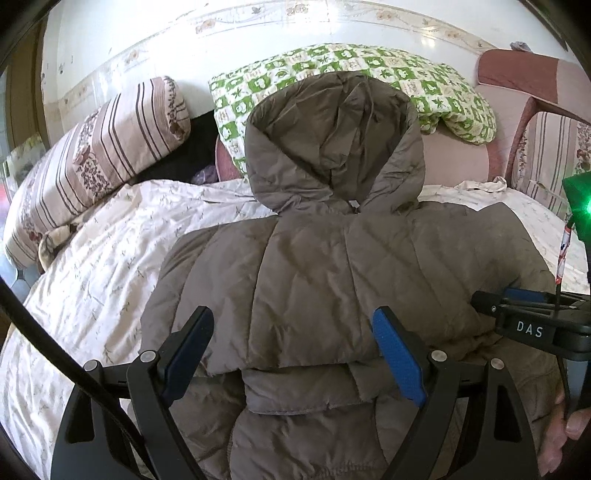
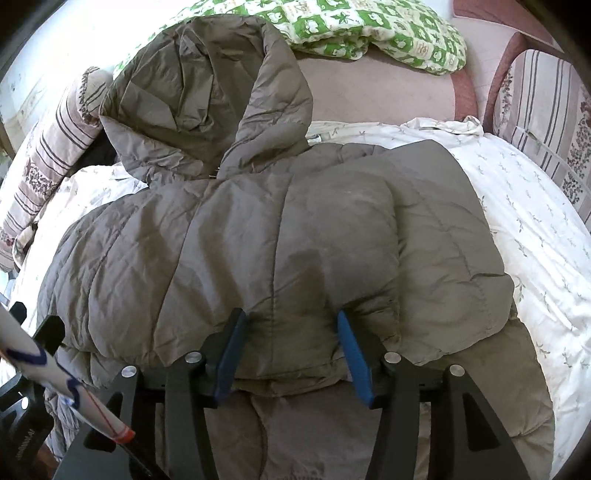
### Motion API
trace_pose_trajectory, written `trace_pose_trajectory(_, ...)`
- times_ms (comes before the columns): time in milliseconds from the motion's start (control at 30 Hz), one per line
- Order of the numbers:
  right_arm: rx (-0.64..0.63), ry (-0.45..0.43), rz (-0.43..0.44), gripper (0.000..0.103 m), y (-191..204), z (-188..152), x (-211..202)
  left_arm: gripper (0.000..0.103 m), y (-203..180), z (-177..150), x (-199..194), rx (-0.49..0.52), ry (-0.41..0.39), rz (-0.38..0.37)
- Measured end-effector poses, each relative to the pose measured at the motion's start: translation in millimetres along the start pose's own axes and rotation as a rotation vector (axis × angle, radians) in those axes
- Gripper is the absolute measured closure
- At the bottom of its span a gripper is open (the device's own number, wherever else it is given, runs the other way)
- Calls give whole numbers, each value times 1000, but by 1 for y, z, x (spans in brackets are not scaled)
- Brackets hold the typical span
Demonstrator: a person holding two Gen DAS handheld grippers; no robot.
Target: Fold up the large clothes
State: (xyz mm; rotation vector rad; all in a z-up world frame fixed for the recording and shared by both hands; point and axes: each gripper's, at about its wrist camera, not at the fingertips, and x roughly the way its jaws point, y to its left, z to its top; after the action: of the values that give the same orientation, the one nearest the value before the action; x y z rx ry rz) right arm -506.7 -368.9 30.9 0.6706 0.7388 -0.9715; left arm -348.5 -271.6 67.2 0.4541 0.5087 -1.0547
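Brown hooded puffer jacket [image 2: 280,236] lies folded on floral bedsheet [image 2: 535,229], hood toward green quilt [image 2: 388,33]. Left gripper [image 1: 295,354] wide apart, right gripper [image 2: 291,354] parted; folded edge between pads, ungripped. Bare sheet both sides; striped pillow [image 1: 92,158] borders left.

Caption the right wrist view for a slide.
Right gripper open over the folded edge of a brown hooded jacket lying on a white floral bedsheet.

Before me lay a bed under a white sprigged sheet [image 1: 110,258], striped floral pillows [image 1: 99,155], a green-checked quilt [image 1: 369,70], glossy white wall [image 1: 147,33] behind.
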Motion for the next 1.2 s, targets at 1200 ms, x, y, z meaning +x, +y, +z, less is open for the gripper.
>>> trace_pose_trajectory(1200,87,3,60,35,-2,-19,-75,16,30,4,22,-132,184,-91)
